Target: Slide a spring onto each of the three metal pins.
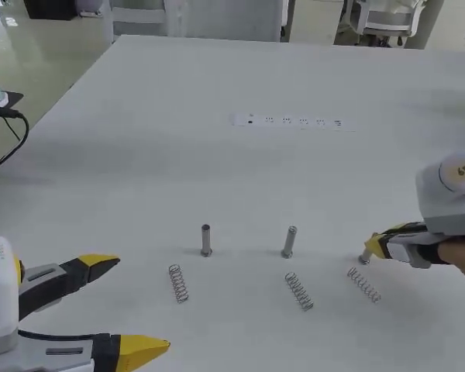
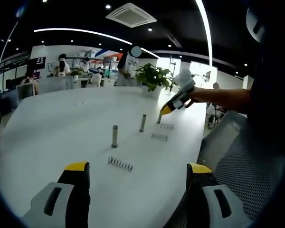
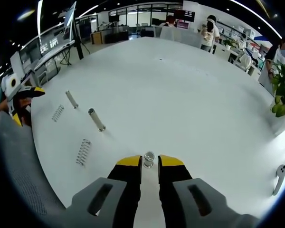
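Open-plan office around a broad white table (image 1: 217, 93).
A row of sockets (image 1: 291, 121) sits flush in the tabletop; past its far edge lie a glossy pale floor (image 1: 39, 46) and white office chairs (image 1: 380, 15). In the left gripper view the dark ceiling carries a square air-conditioning cassette (image 2: 131, 14), long strip lights (image 2: 76, 32) and small spotlights (image 2: 108, 6). A leafy potted plant (image 2: 154, 76) stands at the table's end, with people (image 2: 61, 66) at desks behind. Monitors (image 3: 69, 21) stand along one side in the right gripper view.

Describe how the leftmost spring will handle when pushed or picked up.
Lying on its side, the leftmost spring likely rolls if nudged. Its thin open coils look light and probably squash under a firm squeeze.
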Action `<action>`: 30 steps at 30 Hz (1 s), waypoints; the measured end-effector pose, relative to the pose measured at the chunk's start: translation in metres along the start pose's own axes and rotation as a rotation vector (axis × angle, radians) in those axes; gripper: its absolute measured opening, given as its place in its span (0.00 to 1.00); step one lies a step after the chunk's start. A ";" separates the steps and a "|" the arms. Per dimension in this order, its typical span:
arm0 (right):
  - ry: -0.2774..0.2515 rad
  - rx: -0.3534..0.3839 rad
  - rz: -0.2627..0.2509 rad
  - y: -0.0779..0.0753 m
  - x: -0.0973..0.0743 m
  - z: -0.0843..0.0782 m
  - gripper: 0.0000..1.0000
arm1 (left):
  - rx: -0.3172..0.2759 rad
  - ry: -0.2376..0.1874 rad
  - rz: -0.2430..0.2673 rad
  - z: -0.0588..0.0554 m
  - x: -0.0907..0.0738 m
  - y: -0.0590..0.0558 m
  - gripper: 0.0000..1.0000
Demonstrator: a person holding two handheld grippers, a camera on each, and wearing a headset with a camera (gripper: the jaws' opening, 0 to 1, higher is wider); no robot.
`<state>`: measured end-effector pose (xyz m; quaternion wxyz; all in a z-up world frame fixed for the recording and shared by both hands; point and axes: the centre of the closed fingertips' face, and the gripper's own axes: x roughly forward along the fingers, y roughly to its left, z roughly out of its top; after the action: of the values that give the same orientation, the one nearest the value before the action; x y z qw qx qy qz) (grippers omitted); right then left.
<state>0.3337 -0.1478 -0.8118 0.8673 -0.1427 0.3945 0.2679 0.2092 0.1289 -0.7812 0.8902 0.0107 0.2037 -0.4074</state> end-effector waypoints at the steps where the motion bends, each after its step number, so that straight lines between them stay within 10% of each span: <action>1: -0.001 0.002 0.000 0.000 -0.001 0.000 0.11 | 0.000 0.001 0.001 0.000 0.000 0.000 0.80; 30: 0.060 -0.002 0.049 0.029 -0.016 -0.047 0.12 | 0.002 0.006 -0.009 -0.001 0.003 -0.001 0.80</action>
<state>0.2793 -0.1514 -0.8309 0.8482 -0.1415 0.4233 0.2852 0.2095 0.1261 -0.7825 0.8877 0.0117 0.2061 -0.4116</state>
